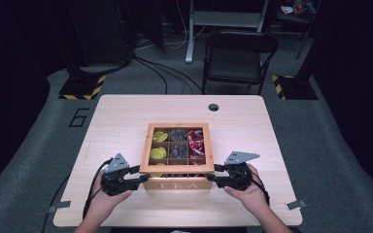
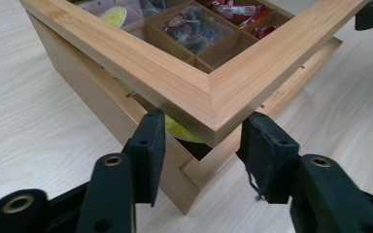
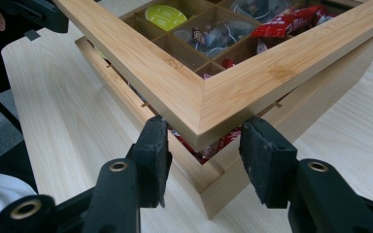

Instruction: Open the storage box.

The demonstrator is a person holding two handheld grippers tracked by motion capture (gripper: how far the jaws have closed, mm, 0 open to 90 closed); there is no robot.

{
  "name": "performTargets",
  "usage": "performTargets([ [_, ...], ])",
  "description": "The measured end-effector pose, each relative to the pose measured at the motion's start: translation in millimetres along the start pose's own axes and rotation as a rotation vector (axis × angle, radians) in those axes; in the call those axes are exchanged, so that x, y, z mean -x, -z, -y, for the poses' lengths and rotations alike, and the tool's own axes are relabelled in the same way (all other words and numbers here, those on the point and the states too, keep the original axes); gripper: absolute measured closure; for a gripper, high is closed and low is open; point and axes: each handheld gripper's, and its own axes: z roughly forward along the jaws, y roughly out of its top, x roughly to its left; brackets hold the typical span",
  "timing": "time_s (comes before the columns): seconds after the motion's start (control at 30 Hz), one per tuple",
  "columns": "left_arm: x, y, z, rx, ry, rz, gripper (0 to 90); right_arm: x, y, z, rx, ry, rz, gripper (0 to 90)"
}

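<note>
The lid (image 1: 177, 148) of the wooden tea box (image 1: 177, 184) is sitting raised a little above the box body, near the front edge of the table (image 1: 126, 111), its front edge running left to right. The left gripper (image 2: 201, 141) is straddling its front-left corner, the right gripper (image 3: 201, 141) its front-right corner. Both are parted around the corners; whether the pads are pressing I cannot tell.
</note>
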Motion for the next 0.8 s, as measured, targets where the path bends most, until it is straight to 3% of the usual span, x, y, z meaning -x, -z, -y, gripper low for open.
performTargets([
  [0.07, -3.5, -0.4, 0.0, -0.001, -0.012, -0.024, 48.5, 0.2, 2.0, -2.9, -0.001, -0.002, 0.001, 53.7],
  [0.27, -11.1, -5.5, -3.1, -0.006, -0.02, -0.032, 45.3, 2.1, 7.5, -11.4, 0.004, -0.021, -0.009, 54.4],
  [0.43, -11.6, -8.3, -7.4, 0.011, -0.024, -0.038, 44.6, 3.0, 10.8, -16.3, -0.002, -0.013, -0.005, 54.4],
  [0.6, -12.8, -15.0, -14.7, 0.029, -0.041, -0.079, 42.7, 3.4, 12.6, -19.4, -0.001, -0.02, -0.007, 54.4],
  [0.8, -13.2, -15.0, -17.9, 0.054, -0.037, -0.095, 43.4, 4.9, 14.5, -21.7, 0.018, -0.016, -0.007, 55.5],
])
